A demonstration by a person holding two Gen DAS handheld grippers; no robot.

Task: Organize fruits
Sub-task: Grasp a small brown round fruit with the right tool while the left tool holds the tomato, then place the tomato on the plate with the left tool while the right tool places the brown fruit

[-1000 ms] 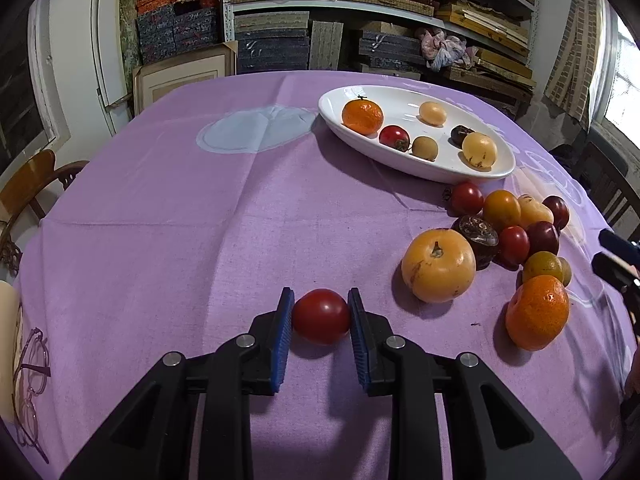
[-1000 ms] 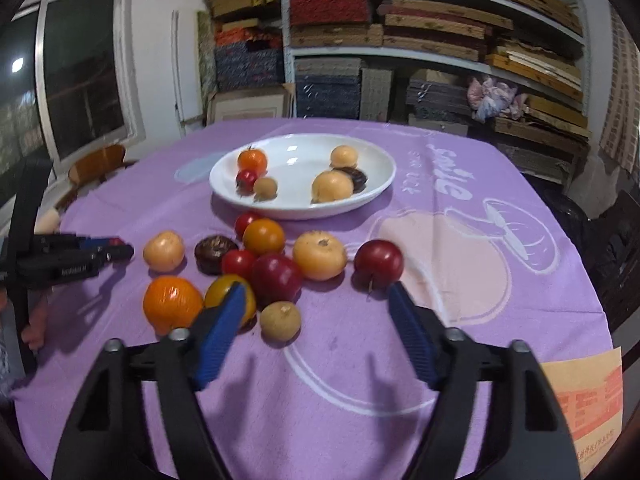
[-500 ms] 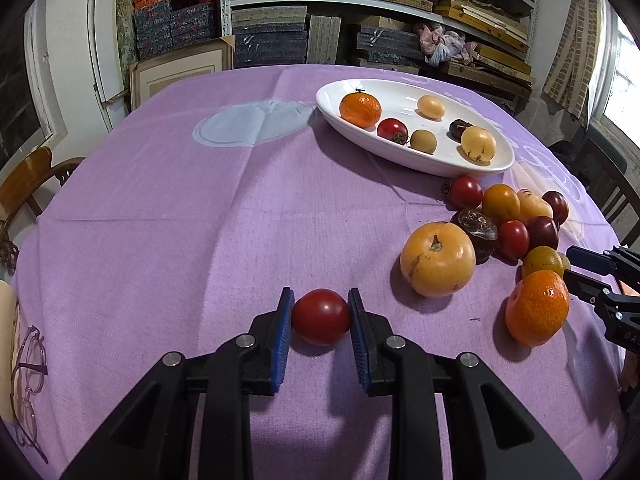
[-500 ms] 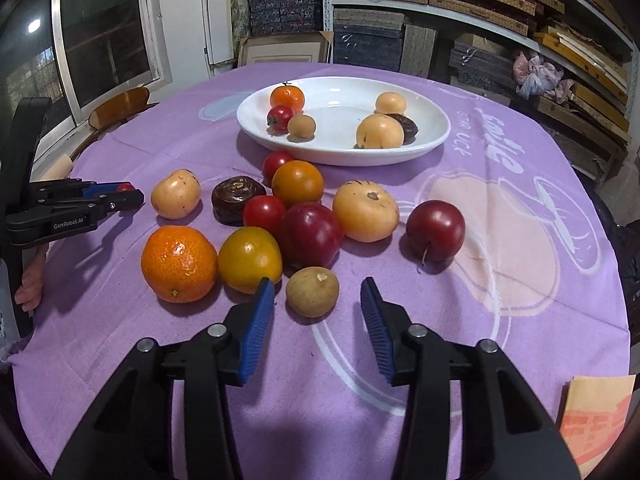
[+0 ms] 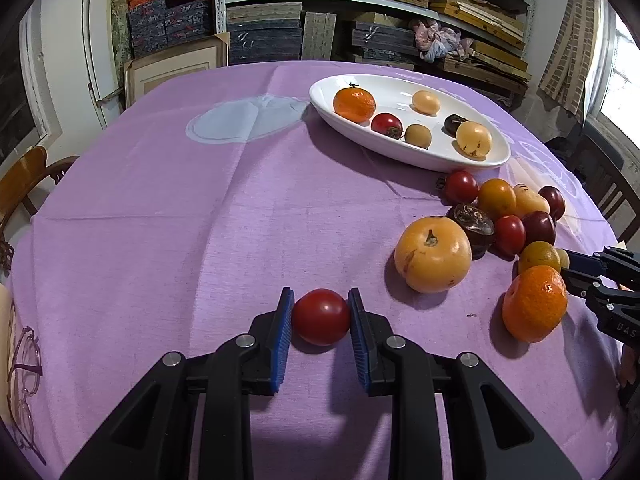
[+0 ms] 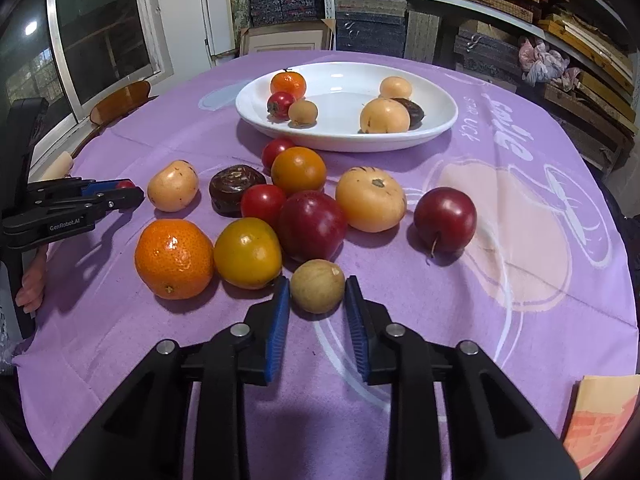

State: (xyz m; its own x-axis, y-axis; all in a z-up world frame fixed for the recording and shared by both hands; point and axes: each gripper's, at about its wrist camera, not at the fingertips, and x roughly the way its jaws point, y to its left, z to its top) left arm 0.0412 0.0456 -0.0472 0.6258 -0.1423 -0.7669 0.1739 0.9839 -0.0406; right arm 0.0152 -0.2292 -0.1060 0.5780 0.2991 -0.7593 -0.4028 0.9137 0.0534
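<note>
1. My left gripper (image 5: 321, 316) has its blue pads clamped on a small red tomato (image 5: 321, 317), sitting low on the purple tablecloth (image 5: 200, 220), well short of the white oval dish (image 5: 404, 152) and on its left-hand side.
2. My right gripper (image 6: 317, 300) has just been closing, and the pads now squeeze a little tan round fruit (image 6: 317, 286) at the near edge of the loose pile, on my side of the dish.
3. It's tight there: a yellow-orange fruit (image 6: 247, 252) sits just beside the left pad, with a mandarin (image 6: 173, 258) beyond it and a dark red plum (image 6: 312, 226) right behind the tan one.
4. There's bare cloth right of that gripper out to a lone plum (image 6: 445, 219).
5. The dish already holds six fruits, with white floor still showing mid-dish.
6. Left of the dish the cloth is wide open to the table edge, where glasses (image 5: 22, 368) lie.
</note>
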